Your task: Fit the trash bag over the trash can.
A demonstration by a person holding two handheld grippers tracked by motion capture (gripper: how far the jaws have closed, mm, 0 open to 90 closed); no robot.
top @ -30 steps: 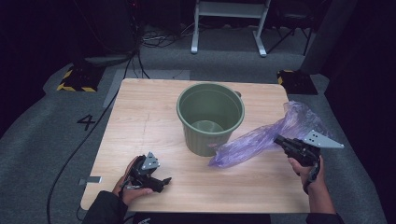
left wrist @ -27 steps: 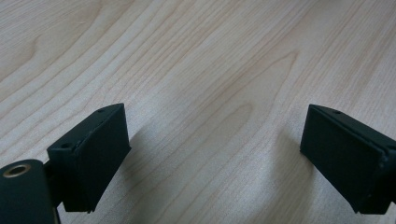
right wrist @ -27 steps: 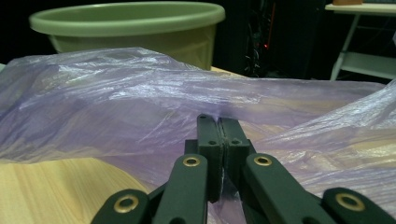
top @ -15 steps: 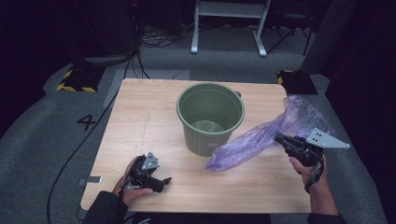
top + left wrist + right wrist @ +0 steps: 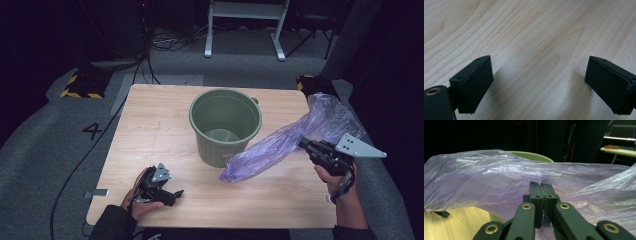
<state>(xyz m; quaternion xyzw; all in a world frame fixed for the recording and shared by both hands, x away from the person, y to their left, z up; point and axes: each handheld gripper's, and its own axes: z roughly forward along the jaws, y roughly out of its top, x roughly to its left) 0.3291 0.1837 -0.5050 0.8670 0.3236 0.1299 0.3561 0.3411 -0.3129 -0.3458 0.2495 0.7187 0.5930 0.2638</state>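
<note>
A green plastic bucket point(image 5: 225, 125) stands upright in the middle of the wooden table point(image 5: 155, 125), empty inside. A translucent purple bag point(image 5: 285, 140) stretches from the table beside the bucket up to the right. My right gripper point(image 5: 303, 144) is shut on the bag's middle part, lifted above the table's right side. In the right gripper view the closed gripper point(image 5: 540, 185) pinches the purple bag point(image 5: 486, 177), and the bucket rim point(image 5: 534, 156) peeks over the film. My left gripper point(image 5: 175, 195) rests open near the front left edge; its view shows the left gripper point(image 5: 539, 82) over bare wood.
Grey carpet surrounds the table, with a cable point(image 5: 75, 170) trailing along the left side. A white metal stand point(image 5: 245, 25) and yellow-black striped blocks point(image 5: 80, 85) sit beyond the far edge. Bare wood point(image 5: 150, 125) lies left of the bucket.
The right gripper and bag have shifted slightly to the right and lower; the bag's lower end has slid a little along the table. The left gripper has stayed put.
</note>
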